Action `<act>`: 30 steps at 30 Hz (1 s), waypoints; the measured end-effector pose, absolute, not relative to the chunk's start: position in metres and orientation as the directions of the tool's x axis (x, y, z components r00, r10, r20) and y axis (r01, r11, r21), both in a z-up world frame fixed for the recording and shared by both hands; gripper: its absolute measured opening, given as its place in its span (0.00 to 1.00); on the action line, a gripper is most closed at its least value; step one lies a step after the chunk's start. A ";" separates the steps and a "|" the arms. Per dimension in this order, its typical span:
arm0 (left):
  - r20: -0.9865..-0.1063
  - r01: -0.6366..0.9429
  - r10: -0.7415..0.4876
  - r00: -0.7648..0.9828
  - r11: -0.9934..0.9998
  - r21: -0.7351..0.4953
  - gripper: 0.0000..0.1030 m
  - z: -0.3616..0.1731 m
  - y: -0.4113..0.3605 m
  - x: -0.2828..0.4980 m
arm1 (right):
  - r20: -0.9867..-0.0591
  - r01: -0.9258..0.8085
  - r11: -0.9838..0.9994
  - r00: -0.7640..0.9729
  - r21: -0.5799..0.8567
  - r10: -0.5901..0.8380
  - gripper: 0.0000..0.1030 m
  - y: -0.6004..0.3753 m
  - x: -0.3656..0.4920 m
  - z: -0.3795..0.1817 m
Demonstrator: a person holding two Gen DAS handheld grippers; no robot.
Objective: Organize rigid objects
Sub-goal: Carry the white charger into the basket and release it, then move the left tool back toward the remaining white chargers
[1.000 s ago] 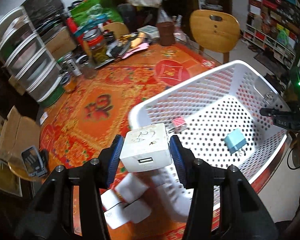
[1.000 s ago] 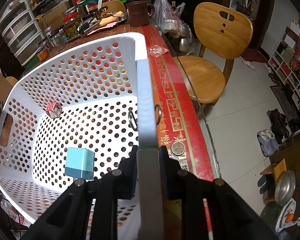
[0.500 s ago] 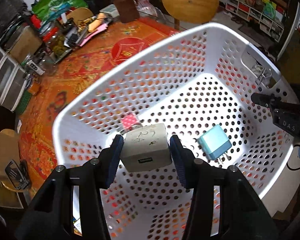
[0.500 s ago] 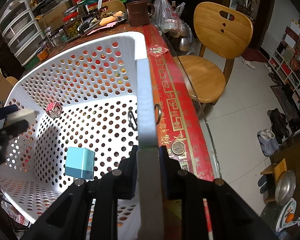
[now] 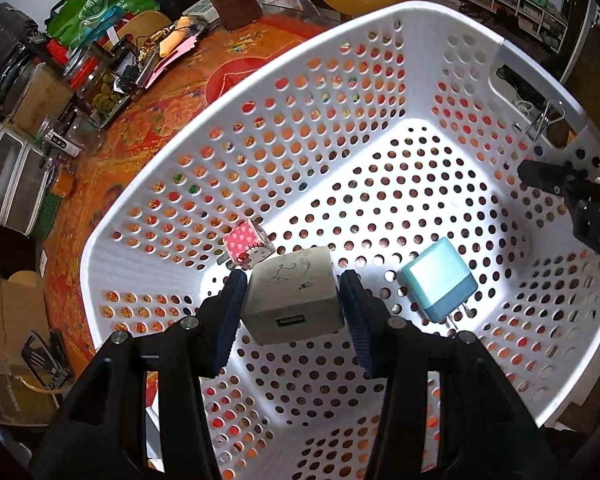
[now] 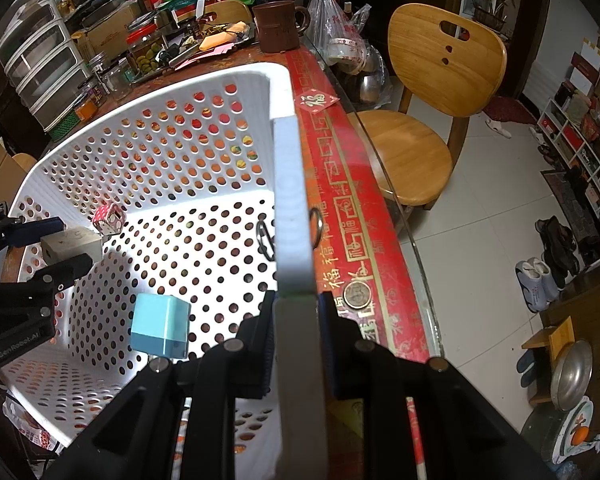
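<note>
One white perforated basket [image 5: 148, 216] sits on the red-and-orange patterned bench [image 5: 112, 152], and its floor carries two loose chargers. Going left to right in the left wrist view, a small pink polka-dot charger cube [image 5: 246, 245] lies against the foot of the far wall, tilted on an edge. Just beside it, the left gripper [image 5: 294, 300] holds a white USB wall charger [image 5: 294, 296] low inside the basket, above the floor; both blue fingers [image 5: 230, 312] press on its two side faces, set only as wide as the block. One USB port on the charger faces back toward the camera, and a scribbled face is turned upward; the block is close to cubic, so no long axis stands out. Right of it, well apart, a light-blue charger [image 5: 440, 278] lies flat on the floor with two prongs pointing toward the near right wall.

Three chargers in all are within the basket's walls. At the basket's right side, the right gripper [image 6: 298, 332] is closed tight on the rim [image 6: 292, 208], pinching the wall from both sides. One binder clip [image 6: 266, 236] grips that same rim just beyond the fingers. One coin [image 6: 357, 294] lies on the bench just outside the basket.
</note>
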State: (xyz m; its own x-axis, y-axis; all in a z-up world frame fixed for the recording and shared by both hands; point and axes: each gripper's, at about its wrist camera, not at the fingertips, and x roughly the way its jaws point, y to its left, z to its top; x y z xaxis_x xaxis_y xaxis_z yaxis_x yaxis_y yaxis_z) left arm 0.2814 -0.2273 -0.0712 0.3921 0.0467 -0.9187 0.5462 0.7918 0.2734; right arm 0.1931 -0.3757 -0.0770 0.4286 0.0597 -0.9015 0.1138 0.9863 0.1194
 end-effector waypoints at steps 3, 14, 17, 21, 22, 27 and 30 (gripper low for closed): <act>-0.921 0.552 0.053 0.386 0.787 0.277 0.45 -0.075 -0.230 0.282 | -0.902 0.114 0.986 0.428 0.119 0.059 0.18 -0.375 0.193 -0.077; -0.915 0.548 0.079 0.395 0.779 0.304 0.47 -0.079 -0.231 0.282 | -0.902 0.114 0.986 0.427 0.119 0.059 0.18 -0.375 0.193 -0.077; -0.916 0.544 0.057 0.396 0.789 0.284 0.61 -0.074 -0.228 0.281 | -0.902 0.109 0.987 0.427 0.117 0.060 0.18 -0.375 0.193 -0.077; -0.894 0.542 0.032 0.446 0.785 0.299 0.96 -0.057 -0.225 0.273 | -0.903 0.112 0.987 0.425 0.116 0.058 0.18 -0.375 0.193 -0.078; -0.884 0.537 0.031 0.466 0.784 0.311 0.99 -0.051 -0.222 0.270 | -0.904 0.113 0.987 0.424 0.117 0.059 0.18 -0.375 0.194 -0.077; -0.859 0.507 -0.012 0.512 0.811 0.291 0.99 -0.018 -0.194 0.256 | -0.904 0.114 0.987 0.424 0.115 0.056 0.18 -0.376 0.193 -0.077; -0.830 0.465 -0.032 0.557 0.840 0.279 0.99 0.011 -0.162 0.243 | -0.904 0.114 0.987 0.424 0.116 0.057 0.18 -0.376 0.193 -0.077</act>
